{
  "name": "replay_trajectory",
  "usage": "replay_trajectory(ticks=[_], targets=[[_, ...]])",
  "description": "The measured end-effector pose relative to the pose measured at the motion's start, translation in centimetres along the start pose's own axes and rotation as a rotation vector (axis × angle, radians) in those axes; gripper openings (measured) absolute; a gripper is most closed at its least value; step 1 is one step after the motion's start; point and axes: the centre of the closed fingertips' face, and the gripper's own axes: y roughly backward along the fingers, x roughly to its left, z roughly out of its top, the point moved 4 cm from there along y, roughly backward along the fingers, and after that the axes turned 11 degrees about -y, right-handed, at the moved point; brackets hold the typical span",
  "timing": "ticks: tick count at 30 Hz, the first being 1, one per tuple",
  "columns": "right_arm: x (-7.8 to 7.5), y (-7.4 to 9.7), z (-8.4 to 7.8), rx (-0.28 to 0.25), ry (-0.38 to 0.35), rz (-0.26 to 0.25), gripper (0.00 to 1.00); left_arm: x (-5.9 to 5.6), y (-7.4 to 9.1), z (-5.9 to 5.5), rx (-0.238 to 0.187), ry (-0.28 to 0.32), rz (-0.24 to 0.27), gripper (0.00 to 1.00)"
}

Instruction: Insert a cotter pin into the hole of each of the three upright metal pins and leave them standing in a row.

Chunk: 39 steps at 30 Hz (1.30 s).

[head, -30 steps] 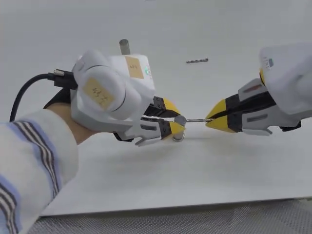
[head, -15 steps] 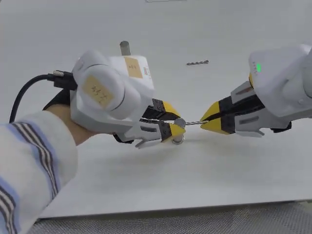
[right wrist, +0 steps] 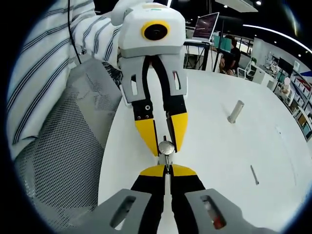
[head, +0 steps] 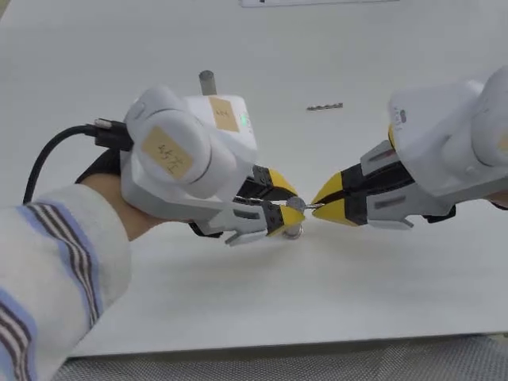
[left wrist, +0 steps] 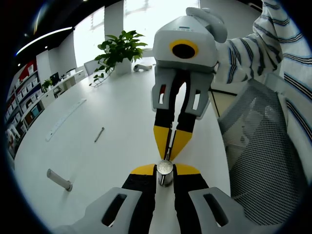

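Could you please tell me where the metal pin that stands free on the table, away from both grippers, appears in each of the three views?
Head view: free metal pin, top centre-left, beyond the left gripper.
Left gripper view: free metal pin, lower left.
Right gripper view: free metal pin, right of centre.
Shared landmark: held metal pin, clamped in the left gripper.
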Motion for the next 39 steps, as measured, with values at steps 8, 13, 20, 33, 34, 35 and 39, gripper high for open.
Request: replay_trajectory(ticks=[8, 13, 20, 33, 34, 35, 39], targets=[[0.3, 0.2, -0.1, -0.044, -0.053, 0.007, 0.14, -0.1, -0.1, 0.0, -0.001, 0.002, -0.003, 0.09], [0.4, 0.9, -0.2, -0.051, -0.079, -0.009, 0.09, -0.1, -0.1, 0.0, -0.001, 0.003, -0.003, 0.09], [0.7, 1.4, 0.7, -0.082, -0.085, -0.005, 0.0, -0.1, -0.1, 0.0, -0.003, 0.004, -0.001, 0.09], [1.0, 1.2, 1.6, -0.099, -0.068, -0.011, 0.0, -0.1, -0.1, 0.1, -0.005, 0.014, 0.008, 0.09], [1.0, 1.2, 1.5, -0.097, -0.07, -0.011, 0.0, -0.1, -0.1, 0.1, -0.006, 0.017, 0.01, 0.09], [0.9, 1.3, 1.5, -0.097, -0.069, -0.012, 0.0, -0.1, -0.1, 0.1, -0.006, 0.018, 0.01, 0.09], [0.9, 1.3, 1.4, -0.099, -0.075, -0.015, 0.0, -0.1, -0.1, 0.1, -0.007, 0.02, 0.013, 0.09]])
